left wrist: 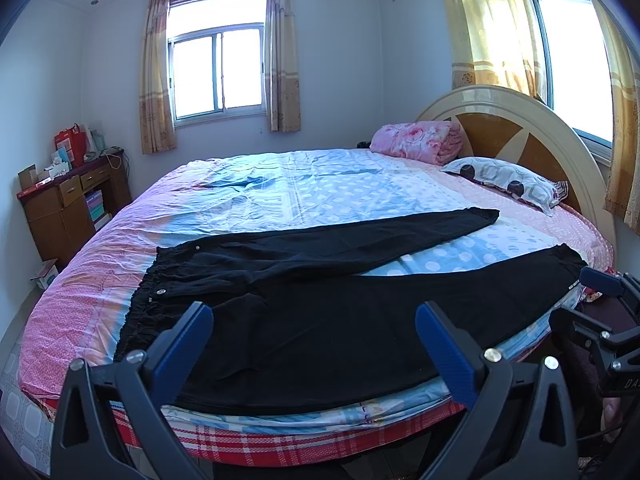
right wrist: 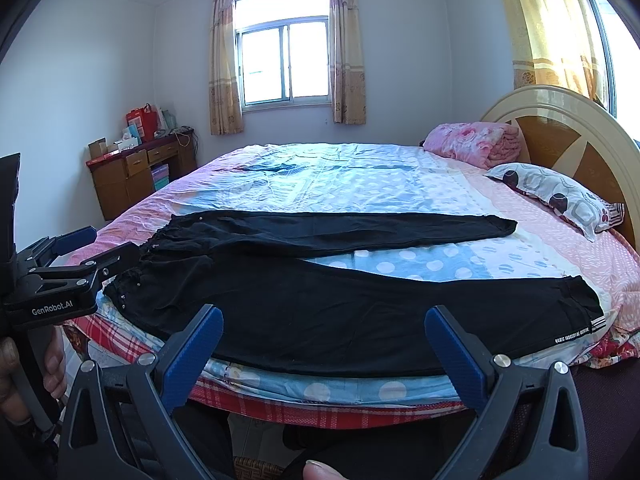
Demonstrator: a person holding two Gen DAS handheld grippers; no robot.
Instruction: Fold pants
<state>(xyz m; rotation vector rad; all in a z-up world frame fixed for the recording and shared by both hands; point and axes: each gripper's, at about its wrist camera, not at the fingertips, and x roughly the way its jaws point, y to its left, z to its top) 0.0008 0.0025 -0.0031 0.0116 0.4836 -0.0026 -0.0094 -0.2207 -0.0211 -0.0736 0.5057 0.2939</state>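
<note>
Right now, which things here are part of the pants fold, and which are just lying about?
Job:
black pants, spread flat on the bed
left gripper, open
right gripper, open

Lying about:
pink quilt
pillow
wooden desk

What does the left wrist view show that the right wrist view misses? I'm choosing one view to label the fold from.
Only the left wrist view: a box on the floor beside the desk. Only the right wrist view: white lettering on the near leg's cuff and a GenRobot.AI label on the left gripper. Both: black pants spread flat on the bed, legs apart, waistband left, both grippers open, right gripper empty.
</note>
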